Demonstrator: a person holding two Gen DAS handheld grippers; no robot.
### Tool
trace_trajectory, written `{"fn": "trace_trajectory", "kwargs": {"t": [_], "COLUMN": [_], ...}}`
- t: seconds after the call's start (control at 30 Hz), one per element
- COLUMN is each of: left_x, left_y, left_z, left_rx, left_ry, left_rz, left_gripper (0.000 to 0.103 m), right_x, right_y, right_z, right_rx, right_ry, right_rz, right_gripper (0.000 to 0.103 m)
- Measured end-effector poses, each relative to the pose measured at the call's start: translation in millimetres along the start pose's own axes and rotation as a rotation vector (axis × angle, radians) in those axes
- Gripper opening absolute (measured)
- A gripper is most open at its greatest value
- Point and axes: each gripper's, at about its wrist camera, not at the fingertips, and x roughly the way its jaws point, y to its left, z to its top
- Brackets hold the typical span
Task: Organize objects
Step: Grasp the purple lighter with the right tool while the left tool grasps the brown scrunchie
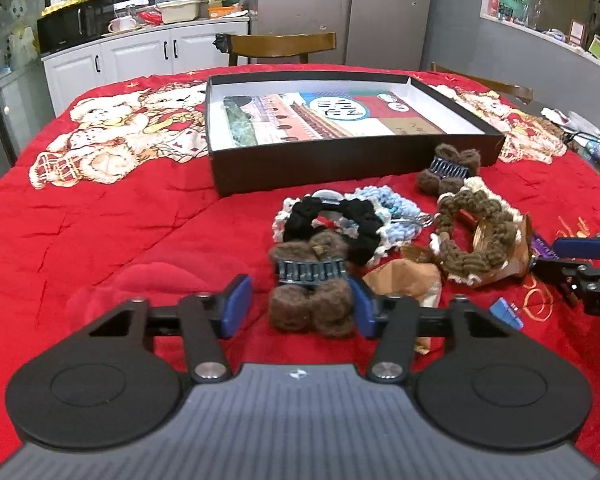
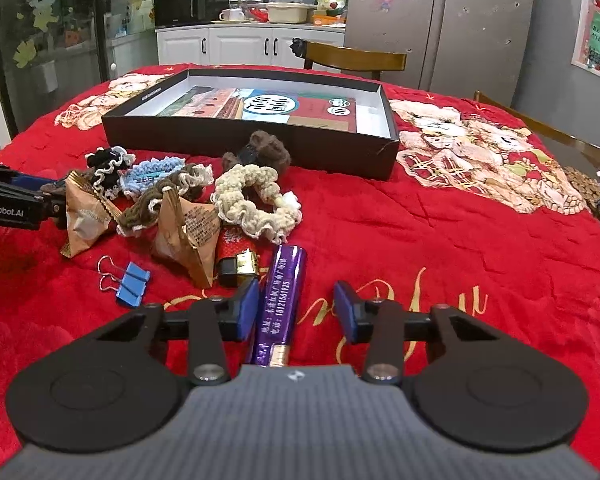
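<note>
A shallow black box (image 1: pixel 340 160) with a printed sheet inside stands on the red cloth; it also shows in the right wrist view (image 2: pixel 260 144). My left gripper (image 1: pixel 300 304) is open around a brown fuzzy hair claw (image 1: pixel 310 300); the right pad is close to it. Behind lie a black scrunchie (image 1: pixel 332 220), a blue knit scrunchie (image 1: pixel 392 204), a brown scrunchie (image 1: pixel 476 236) and a second brown claw (image 1: pixel 448 168). My right gripper (image 2: pixel 298 308) is open over a purple tube (image 2: pixel 280 304), which lies near its left finger.
A cream scrunchie (image 2: pixel 256 204), gold snack packets (image 2: pixel 188 236), a red-and-gold lighter (image 2: pixel 236 260) and blue binder clips (image 2: pixel 130 284) lie on the cloth. Wooden chairs (image 1: pixel 280 46) stand behind the table. Cables and packets sit at the right edge (image 1: pixel 592 148).
</note>
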Motion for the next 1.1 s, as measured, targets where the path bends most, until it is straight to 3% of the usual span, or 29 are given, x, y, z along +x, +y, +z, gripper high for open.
{"fn": "trace_trajectory", "kwargs": {"t": [0.1, 0.33, 0.53, 0.8, 1.1], "left_x": [0, -13, -41, -47, -5], "left_y": [-3, -3, -2, -5, 10], "left_z": [1, 4, 19, 69, 122], "left_rx": [0.001, 0.011, 0.033, 0.072, 0.017], "left_ry": [-0.001, -0.004, -0.032, -0.072, -0.078], "left_rz": [-0.015, -0.03, -0.044, -0.031, -0.002], "left_gripper": [0.044, 0.044, 0.044, 0.044, 0.044], "right_x": [1, -6, -36, -54, -7], "right_y": [-1, -4, -1, -2, -4], "right_z": [1, -1, 6, 59, 129], "right_rx": [0.005, 0.027, 0.002, -0.061, -0.072], "right_ry": [-0.006, -0.026, -0.069, -0.139, -0.159], "right_rz": [0.013, 0.032, 0.02, -0.005, 0.032], "right_gripper": [0.024, 0.023, 0.023, 0.023, 0.023]}}
